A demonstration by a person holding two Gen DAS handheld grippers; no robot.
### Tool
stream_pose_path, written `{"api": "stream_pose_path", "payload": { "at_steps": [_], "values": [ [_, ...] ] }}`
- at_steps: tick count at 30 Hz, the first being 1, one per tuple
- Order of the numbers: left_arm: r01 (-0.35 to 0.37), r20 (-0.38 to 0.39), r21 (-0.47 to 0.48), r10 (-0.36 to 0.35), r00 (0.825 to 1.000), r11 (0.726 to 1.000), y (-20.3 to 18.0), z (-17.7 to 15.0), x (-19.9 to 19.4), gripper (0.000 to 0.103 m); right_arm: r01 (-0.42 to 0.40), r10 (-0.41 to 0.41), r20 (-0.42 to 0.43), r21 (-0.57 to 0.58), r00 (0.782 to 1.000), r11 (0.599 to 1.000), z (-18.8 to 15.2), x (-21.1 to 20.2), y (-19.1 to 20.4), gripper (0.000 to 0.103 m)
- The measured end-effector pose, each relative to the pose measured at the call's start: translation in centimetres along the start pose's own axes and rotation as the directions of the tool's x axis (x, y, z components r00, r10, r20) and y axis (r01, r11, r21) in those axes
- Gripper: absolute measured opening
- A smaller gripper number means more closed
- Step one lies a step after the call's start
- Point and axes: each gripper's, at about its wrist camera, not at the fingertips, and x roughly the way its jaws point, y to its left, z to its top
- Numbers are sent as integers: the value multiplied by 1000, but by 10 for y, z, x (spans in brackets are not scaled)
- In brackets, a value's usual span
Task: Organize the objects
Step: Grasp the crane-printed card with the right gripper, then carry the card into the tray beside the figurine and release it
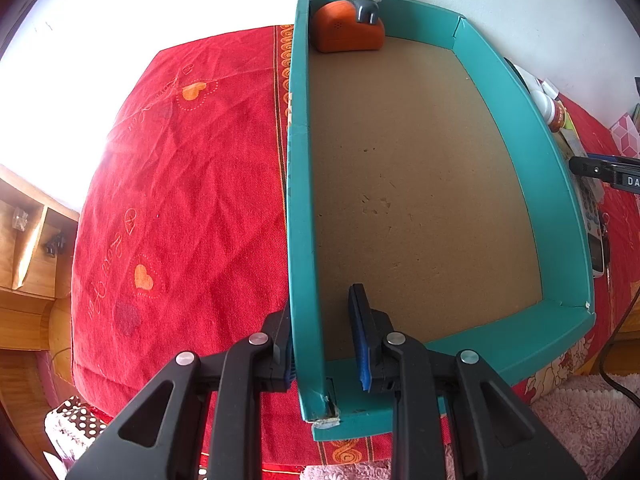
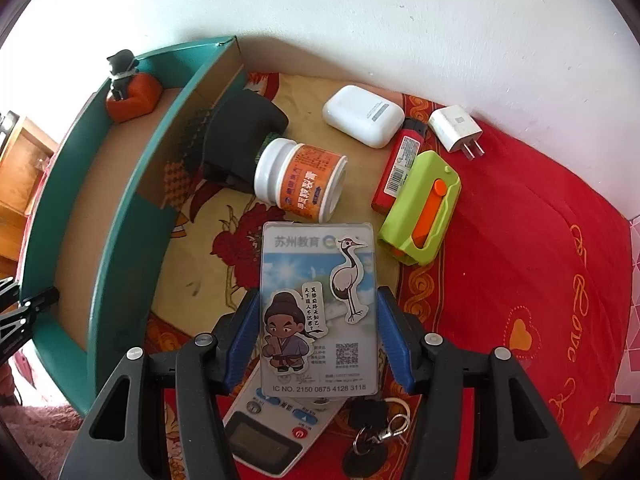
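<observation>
Straddling the card (image 2: 318, 308), the right claw (image 2: 316, 336) stands part open, its blue pads just beside both long edges; contact is hard to judge. The card lies on a remote (image 2: 276, 428), near the bottle (image 2: 300, 180). At left, the left claw (image 1: 326, 344) sits nearly shut over the teal box (image 1: 516, 176) wall, steadying it. Next, I judge: close, lift, carry left into the box.

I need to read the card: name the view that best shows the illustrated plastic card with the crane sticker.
Right wrist view: the illustrated plastic card with the crane sticker lies face-up, whole, between the right gripper's blue pads. The left wrist view does not show it.
</observation>
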Motion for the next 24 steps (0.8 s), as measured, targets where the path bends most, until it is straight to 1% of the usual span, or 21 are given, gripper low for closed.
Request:
{"api": "stream_pose_path", "payload": {
  "at_steps": [5, 11, 14, 16, 19, 21, 24],
  "values": [
    [0, 0, 0, 0, 1000, 1000, 0, 0, 0, 21, -27, 27, 22, -15, 999, 1000, -2, -20, 5, 57],
    [0, 0, -2, 0, 1000, 1000, 0, 0, 0, 22, -60, 63, 51, -55, 997, 997, 10, -44, 26, 57],
    [0, 1, -3, 0, 1000, 1000, 0, 0, 0, 22, -89, 95, 63, -87, 993, 992, 19, -54, 43, 57],
    [0, 1, -3, 0, 1000, 1000, 0, 1, 0, 21, -131, 137, 67, -95, 988, 987, 27, -59, 57, 57],
    [2, 4, -2, -2, 1000, 1000, 0, -1, -1, 21, -191, 197, 60, -98, 978, 977, 41, -62, 76, 57],
    [3, 6, -2, -3, 1000, 1000, 0, -1, -1, 22, -208, 214, 48, -107, 976, 972, 46, -59, 93, 57],
    [4, 7, -1, -4, 1000, 1000, 0, -2, -2, 22, -210, 213, 10, -132, 977, 969, 61, -46, 118, 57]
  ]
}}
